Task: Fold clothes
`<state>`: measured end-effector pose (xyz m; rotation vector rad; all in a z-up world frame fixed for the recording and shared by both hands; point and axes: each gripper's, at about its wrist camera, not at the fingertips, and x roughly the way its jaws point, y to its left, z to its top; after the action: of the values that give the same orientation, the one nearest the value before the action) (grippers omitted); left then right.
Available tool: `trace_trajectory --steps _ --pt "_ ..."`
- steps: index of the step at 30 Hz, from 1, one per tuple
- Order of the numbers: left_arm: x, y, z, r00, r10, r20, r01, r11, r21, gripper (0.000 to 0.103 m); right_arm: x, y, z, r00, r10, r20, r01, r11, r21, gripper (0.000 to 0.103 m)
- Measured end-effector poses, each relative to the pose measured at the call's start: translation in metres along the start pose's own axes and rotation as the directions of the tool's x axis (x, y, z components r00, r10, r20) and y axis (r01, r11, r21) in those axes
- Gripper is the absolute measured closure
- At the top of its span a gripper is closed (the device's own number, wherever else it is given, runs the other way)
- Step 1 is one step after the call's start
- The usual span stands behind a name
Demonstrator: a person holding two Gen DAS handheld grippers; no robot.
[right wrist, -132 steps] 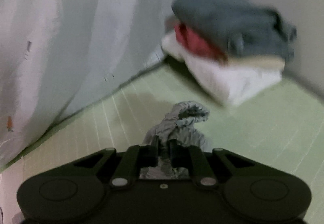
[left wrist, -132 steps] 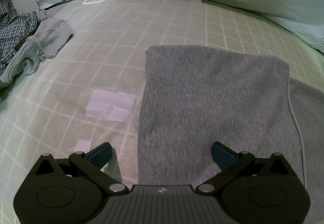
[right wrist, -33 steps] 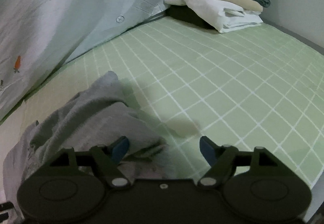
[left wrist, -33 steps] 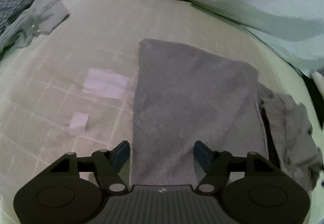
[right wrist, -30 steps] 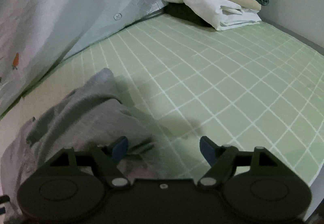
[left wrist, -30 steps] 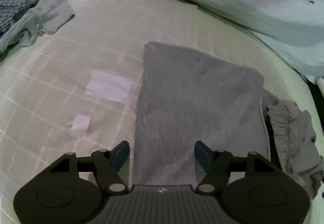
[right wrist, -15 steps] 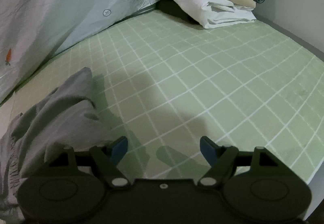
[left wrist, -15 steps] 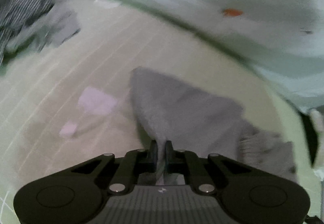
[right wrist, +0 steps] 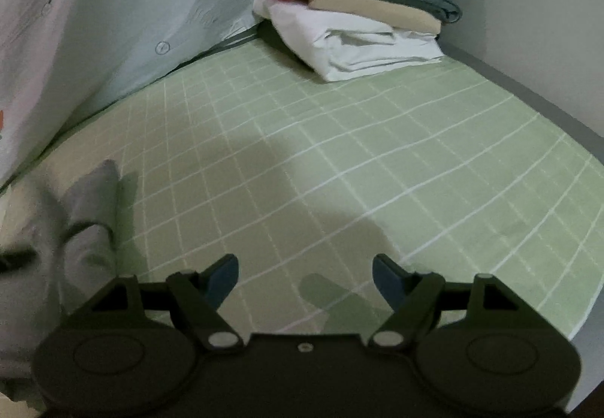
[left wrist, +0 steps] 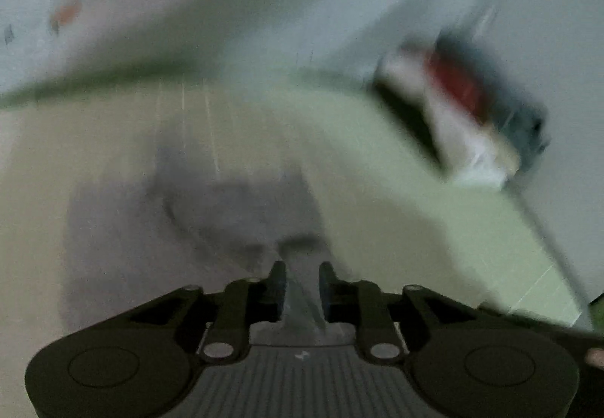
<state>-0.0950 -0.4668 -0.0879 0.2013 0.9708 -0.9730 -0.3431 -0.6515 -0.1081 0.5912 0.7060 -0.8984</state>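
Observation:
The left wrist view is badly blurred by motion. My left gripper (left wrist: 302, 270) has its narrow jaws opening a little, with a fold of the grey garment (left wrist: 211, 206) filling the gap between them. The rest of that garment trails away over the bed beyond the fingers. In the right wrist view the grey garment (right wrist: 90, 214) lies bunched at the far left. My right gripper (right wrist: 305, 267) stands wide open to the right of it, over bare green checked sheet (right wrist: 377, 161), with nothing between its blue pads.
A stack of folded clothes (right wrist: 358, 2), dark green on top, then red, beige and white, sits in the bed's far corner by the wall, and shows blurred as the stack (left wrist: 472, 108) at the right. A pale printed quilt (right wrist: 94, 21) is heaped along the left. The bed's edge runs at the right.
The left gripper shut on the grey garment's near edge, then swung fast to the right with it while rolling. The right gripper slid right, away from the garment, staying open.

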Motion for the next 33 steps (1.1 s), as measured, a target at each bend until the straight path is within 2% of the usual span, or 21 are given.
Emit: trace_trajectory --steps 2,4,6,8,10,14,16,20,22,23,24,25,26,28,33 --pt "-0.002 0.001 -0.003 1.0 -0.024 -0.006 0.024 0.999 -0.029 0.072 -0.003 -0.006 0.003 1.0 0.012 0.013 -0.012 1.0 -0.001 0.022" --pt "-0.016 0.009 -0.004 0.999 -0.027 0.034 0.03 0.997 -0.076 0.045 -0.004 -0.008 0.006 0.999 0.035 0.021 -0.035 0.999 0.008 0.02" --pt "-0.032 0.023 -0.006 0.997 0.0 0.079 0.01 0.992 -0.125 0.038 -0.001 -0.006 0.01 0.997 0.078 0.021 -0.079 0.997 0.025 0.02" --pt "-0.048 0.04 -0.01 0.993 0.061 0.1 -0.043 0.984 -0.171 0.037 0.002 0.006 0.015 0.99 0.139 0.019 -0.139 0.99 0.017 0.02" --pt "-0.058 0.056 -0.018 0.985 0.145 0.091 -0.123 0.969 -0.212 0.031 0.004 0.023 0.019 0.978 0.207 0.02 -0.206 0.978 -0.011 0.02" --pt "-0.071 0.089 -0.032 0.958 0.285 0.025 -0.268 0.923 -0.277 0.031 0.01 0.07 0.022 0.936 0.35 0.017 -0.348 0.935 -0.07 0.015" --pt "-0.074 0.102 -0.036 0.947 0.322 0.009 -0.306 0.906 -0.291 0.03 0.014 0.095 0.022 0.907 0.42 0.018 -0.416 0.903 -0.106 0.013" --pt "-0.079 0.123 -0.043 0.93 0.365 -0.038 -0.358 0.879 -0.314 0.03 0.02 0.146 0.018 0.872 0.488 -0.04 -0.485 0.849 -0.209 0.014" --pt "-0.077 0.128 -0.043 0.932 0.36 -0.045 -0.357 0.885 -0.298 0.03 0.02 0.166 0.016 0.855 0.513 -0.07 -0.512 0.819 -0.258 0.018" --pt "-0.077 0.129 -0.045 0.931 0.361 -0.047 -0.359 0.889 -0.285 0.03 0.022 0.172 0.013 0.853 0.514 -0.088 -0.517 0.812 -0.271 0.021" --pt "-0.079 0.13 -0.048 0.929 0.366 -0.051 -0.366 0.891 -0.27 0.03 0.024 0.179 0.011 0.851 0.514 -0.107 -0.522 0.805 -0.282 0.033" --pt "-0.078 0.131 -0.05 0.928 0.369 -0.055 -0.371 0.892 -0.259 0.03 0.03 0.182 0.009 0.847 0.514 -0.133 -0.53 0.803 -0.272 0.039" --pt "-0.077 0.132 -0.05 0.928 0.369 -0.06 -0.371 0.893 -0.255 0.03 0.035 0.185 0.008 0.842 0.515 -0.16 -0.539 0.801 -0.261 0.052" --pt "-0.073 0.137 -0.048 0.931 0.358 -0.068 -0.363 0.896 -0.255 0.03 0.046 0.192 0.006 0.832 0.513 -0.211 -0.553 0.797 -0.241 0.056" --pt "-0.066 0.14 -0.044 0.933 0.35 -0.08 -0.359 0.9 -0.247 0.03 0.057 0.198 0.001 0.872 0.431 -0.233 -0.485 0.831 -0.273 0.056"
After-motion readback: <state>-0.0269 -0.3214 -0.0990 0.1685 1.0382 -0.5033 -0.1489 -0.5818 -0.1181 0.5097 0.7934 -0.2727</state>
